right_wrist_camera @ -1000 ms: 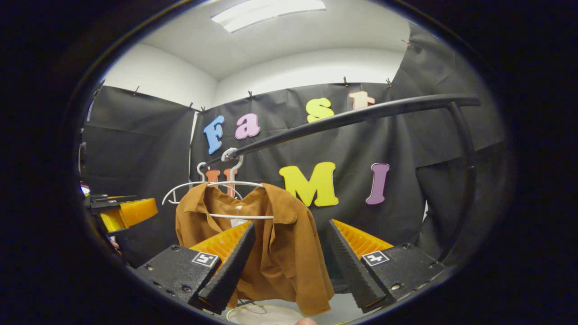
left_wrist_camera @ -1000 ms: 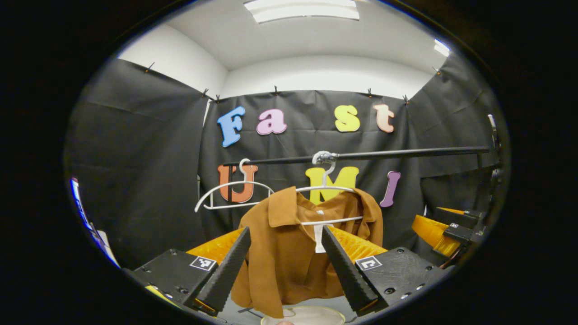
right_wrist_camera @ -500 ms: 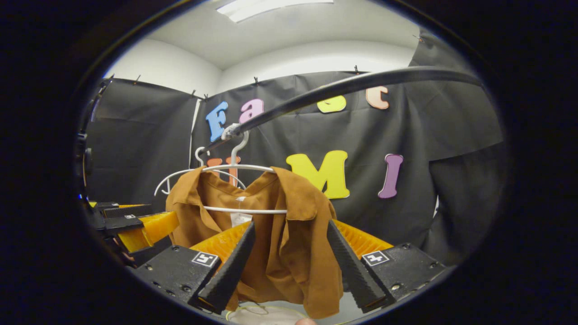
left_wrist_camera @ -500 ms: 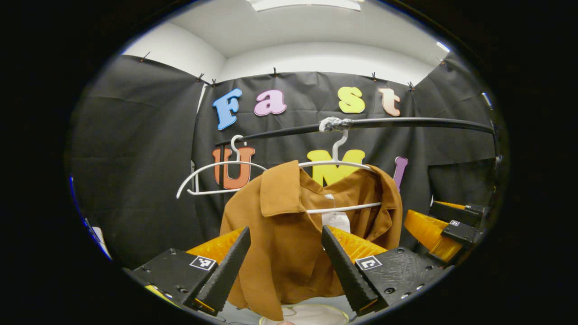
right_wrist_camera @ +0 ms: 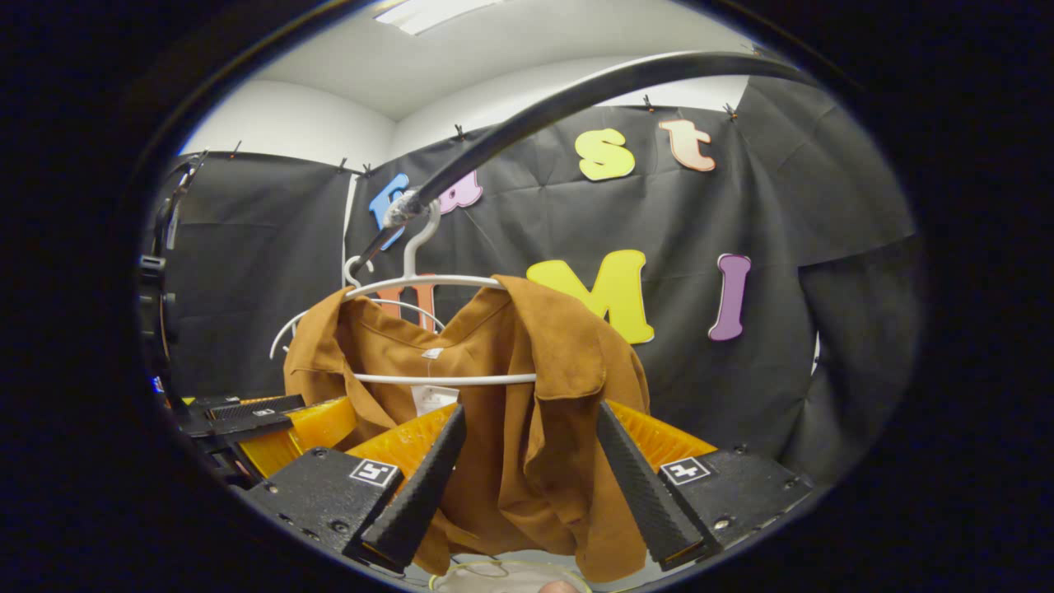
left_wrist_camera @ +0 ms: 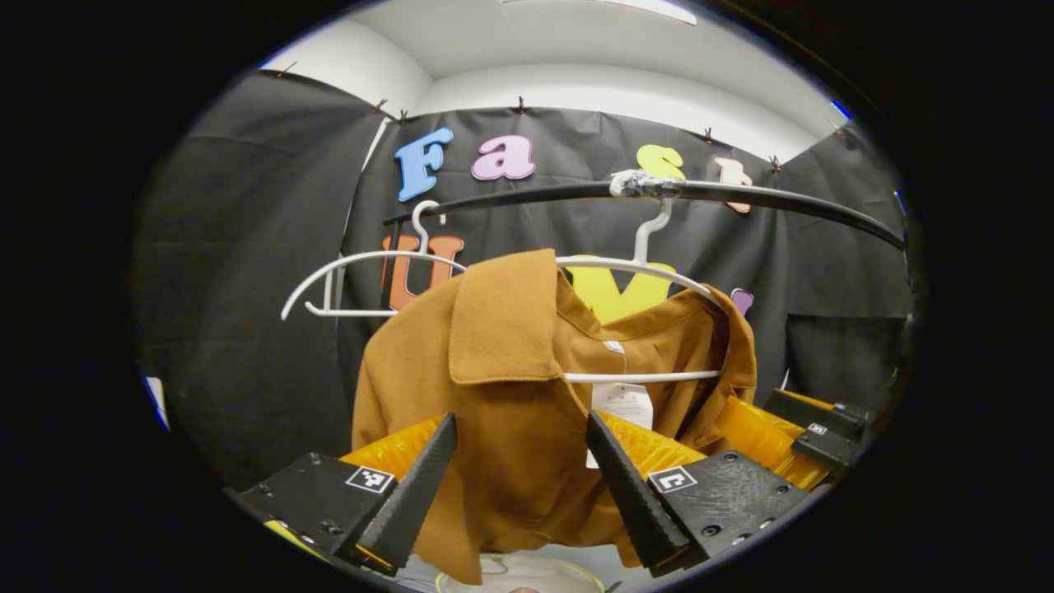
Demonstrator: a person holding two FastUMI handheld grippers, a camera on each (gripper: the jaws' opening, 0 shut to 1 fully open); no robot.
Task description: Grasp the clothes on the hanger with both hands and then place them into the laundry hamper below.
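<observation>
Approach step, no grasp yet. Shirt [left_wrist_camera: 510,412] on its hanger [left_wrist_camera: 650,268] at 12 o'clock from both grippers. Left gripper [left_wrist_camera: 519,482] and right gripper [right_wrist_camera: 527,482] wide open, empty. Next: advance, close on each shoulder. Hamper [left_wrist_camera: 523,576] at 6 o'clock.

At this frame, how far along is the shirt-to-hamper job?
Early. Done: nothing; the brown shirt hangs on its white hanger from the rail. In hand: the left gripper and right gripper are open, framing it. Left: grasp, lift off, lower into the hamper.
</observation>
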